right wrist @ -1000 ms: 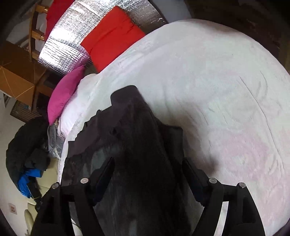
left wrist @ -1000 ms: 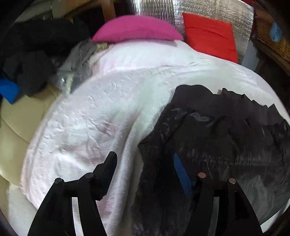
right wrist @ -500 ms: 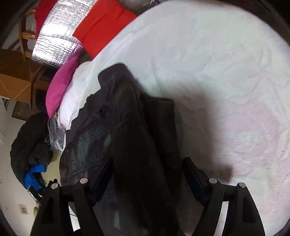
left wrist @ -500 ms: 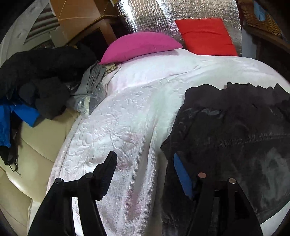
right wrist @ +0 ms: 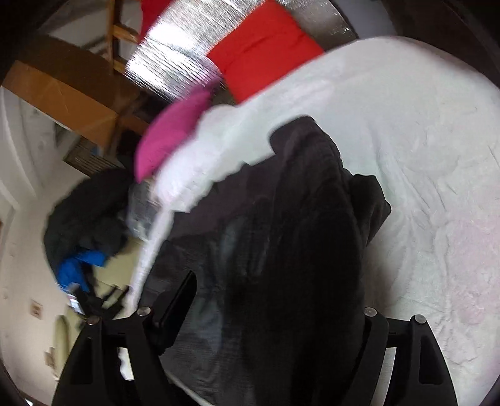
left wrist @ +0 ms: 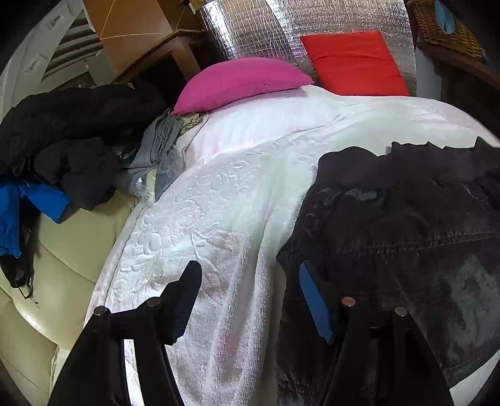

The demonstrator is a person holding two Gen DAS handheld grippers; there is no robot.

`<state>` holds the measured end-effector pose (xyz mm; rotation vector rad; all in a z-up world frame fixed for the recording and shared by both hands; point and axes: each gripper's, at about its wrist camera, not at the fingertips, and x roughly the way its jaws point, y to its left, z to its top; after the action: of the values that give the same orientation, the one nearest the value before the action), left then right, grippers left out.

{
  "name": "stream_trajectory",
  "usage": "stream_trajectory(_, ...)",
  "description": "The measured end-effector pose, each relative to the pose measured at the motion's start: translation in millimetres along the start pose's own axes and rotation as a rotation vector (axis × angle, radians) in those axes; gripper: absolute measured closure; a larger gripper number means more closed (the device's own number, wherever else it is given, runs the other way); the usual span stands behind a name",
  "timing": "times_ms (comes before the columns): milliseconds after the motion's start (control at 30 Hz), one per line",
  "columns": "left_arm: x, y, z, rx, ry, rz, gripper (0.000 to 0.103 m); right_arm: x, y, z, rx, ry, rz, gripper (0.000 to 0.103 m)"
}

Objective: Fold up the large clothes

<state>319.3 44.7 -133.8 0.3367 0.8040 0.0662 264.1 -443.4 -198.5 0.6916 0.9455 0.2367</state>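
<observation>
A large black garment (left wrist: 406,243) lies on the white bedspread (left wrist: 203,218), filling the right side of the left wrist view. My left gripper (left wrist: 250,299) is open and empty above the bedspread, at the garment's left edge; its blue-padded right finger (left wrist: 312,299) hangs over the fabric. In the right wrist view the same black garment (right wrist: 297,234) lies in a long fold between the fingers of my right gripper (right wrist: 268,309), which is open. The fabric hides its right fingertip. I cannot tell if the fingers touch the cloth.
A pink pillow (left wrist: 240,81) and a red cushion (left wrist: 353,62) lie at the head of the bed against a silver foil panel (left wrist: 312,22). A heap of dark, grey and blue clothes (left wrist: 72,150) sits left on a cream surface (left wrist: 62,281). A wicker shelf (left wrist: 450,34) stands far right.
Both grippers have pulled back and tilted up, so more of the room shows. The right wrist view has swung and blurred. The garment lies as before; both grippers stay open.
</observation>
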Motion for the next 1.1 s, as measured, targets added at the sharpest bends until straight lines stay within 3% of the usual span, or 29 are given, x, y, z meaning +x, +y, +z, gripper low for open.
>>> stream_trajectory(100, -0.1, -1.8, -0.6, 0.007, -0.001, 0.005, 0.037, 7.9, -20.4, 0.7, 0.089, 0.047, -0.044, 0.021)
stream_trajectory(233, 0.6, -1.8, -0.8, 0.008, -0.003, 0.012, 0.037, -6.4, -33.4, 7.5, 0.136, 0.022, -0.009, 0.021)
stream_trajectory(400, 2.3, -0.8, -1.1, 0.008, -0.001, 0.017, 0.037, -19.2, -50.3, 14.2, 0.173, 0.021, -0.067, 0.021)
stream_trajectory(500, 3.4, 0.6, -2.1, 0.007, 0.0, 0.024, 0.037, -34.4, -50.0, 18.1, 0.144, -0.039, -0.111, 0.021)
stream_trajectory(600, 5.4, 1.7, -2.8, 0.007, 0.003, 0.026, 0.037, -47.3, -53.8, 20.4, 0.147, -0.093, -0.095, 0.018)
stream_trajectory(800, 4.7, 1.4, -3.1, 0.007, 0.0, 0.029, 0.037, -21.7, -50.2, 17.6, 0.113, 0.011, -0.129, 0.018)
stream_trajectory(1100, 2.2, -1.1, -2.1, 0.018, -0.009, 0.029, 0.037, 3.5, -45.8, 13.7, 0.071, 0.068, -0.201, 0.016)
